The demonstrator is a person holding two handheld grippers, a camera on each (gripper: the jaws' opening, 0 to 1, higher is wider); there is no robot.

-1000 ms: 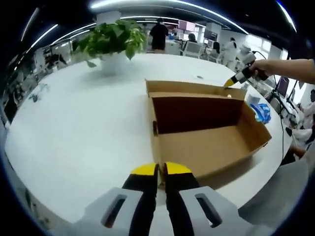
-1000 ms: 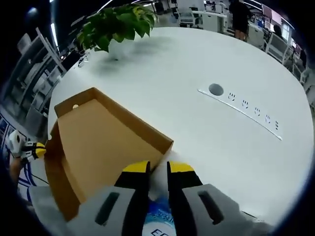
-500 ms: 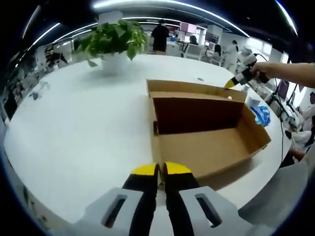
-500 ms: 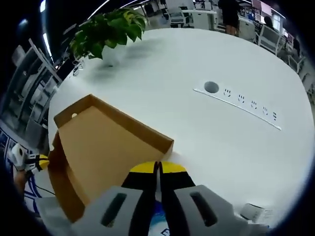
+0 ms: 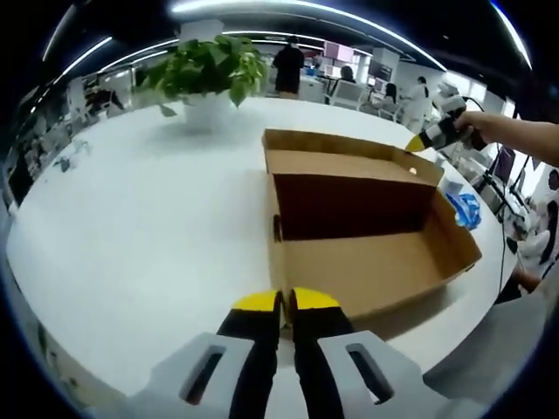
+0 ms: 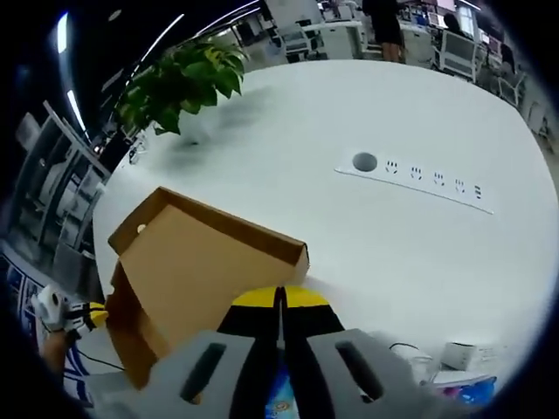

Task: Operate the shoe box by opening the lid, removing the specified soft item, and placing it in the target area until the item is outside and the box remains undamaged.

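On the far left of the white worktop [image 5: 131, 227] a potted plant [image 5: 208, 74] stands well back from the edge. In the left gripper view the left gripper [image 5: 286, 303] sits low in the middle, its yellow-tipped jaws drawn almost together right at the near wall of the cardboard shoe box [image 5: 367, 262]; whether they pinch the cardboard I cannot tell. The box is open and its brown floor is bare. Its lid [image 5: 349, 153] is tilted up at the far side, and at the lid's far right corner the right gripper [image 5: 417, 142] meets the edge, held by a person's hand [image 5: 489, 129]. Just beyond the box's right end lies a blue and white soft bundle [image 5: 463, 201].

In the right gripper view the lid [image 6: 196, 275] rises at the left, the right gripper [image 6: 280, 299] has its jaws pressed together at the lid's corner, and a socket strip [image 6: 415, 179] lies on the worktop to the right.
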